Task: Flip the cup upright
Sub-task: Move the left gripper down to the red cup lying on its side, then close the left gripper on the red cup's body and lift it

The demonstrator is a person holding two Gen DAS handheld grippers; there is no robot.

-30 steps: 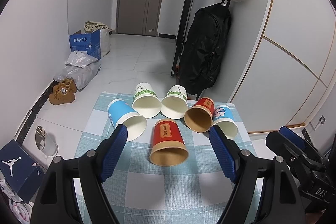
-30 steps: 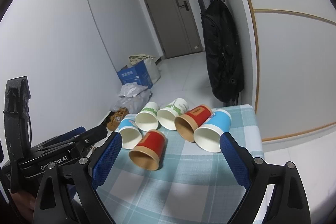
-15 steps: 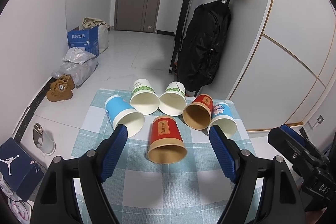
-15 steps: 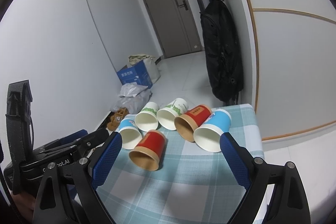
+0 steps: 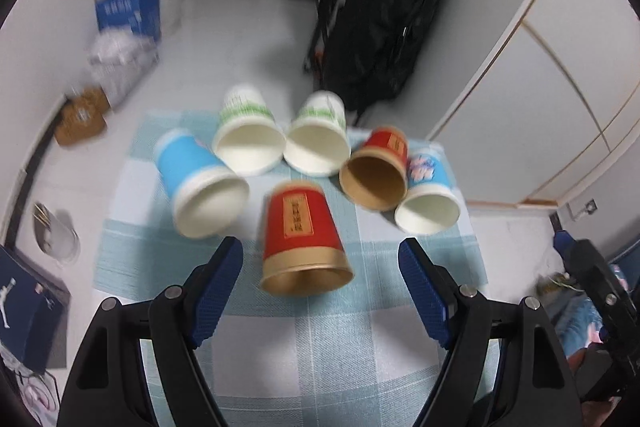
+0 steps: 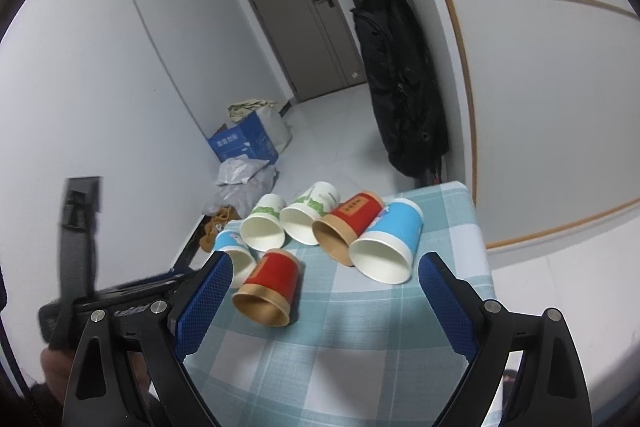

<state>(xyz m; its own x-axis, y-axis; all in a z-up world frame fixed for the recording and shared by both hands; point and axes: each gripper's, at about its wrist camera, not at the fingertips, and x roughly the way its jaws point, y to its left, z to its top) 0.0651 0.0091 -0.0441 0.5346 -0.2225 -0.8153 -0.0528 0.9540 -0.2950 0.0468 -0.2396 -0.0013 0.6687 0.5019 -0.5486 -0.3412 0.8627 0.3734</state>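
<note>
Several paper cups lie on their sides on a blue checked tablecloth point(image 5: 304, 347), mouths toward me. Nearest is a red cup point(image 5: 302, 239) with a gold rim, also in the right wrist view point(image 6: 268, 287). My left gripper point(image 5: 320, 279) is open, its blue pads either side of that cup's mouth, not touching it. A blue cup point(image 5: 196, 183) lies to the left. My right gripper point(image 6: 324, 295) is open and empty above the table's near part, behind the red cup and a blue cup point(image 6: 386, 247).
Two green-and-white cups point(image 5: 248, 135), a second red cup point(image 5: 378, 167) and a blue-and-pink cup point(image 5: 426, 195) lie behind. A black backpack point(image 5: 384, 19) hangs beyond the table. Boxes, bags and shoes point(image 5: 80, 115) sit on the floor at left.
My left gripper has moved forward and down toward the near red cup, which now looks larger and sits between the pads. The right gripper has hardly moved.
</note>
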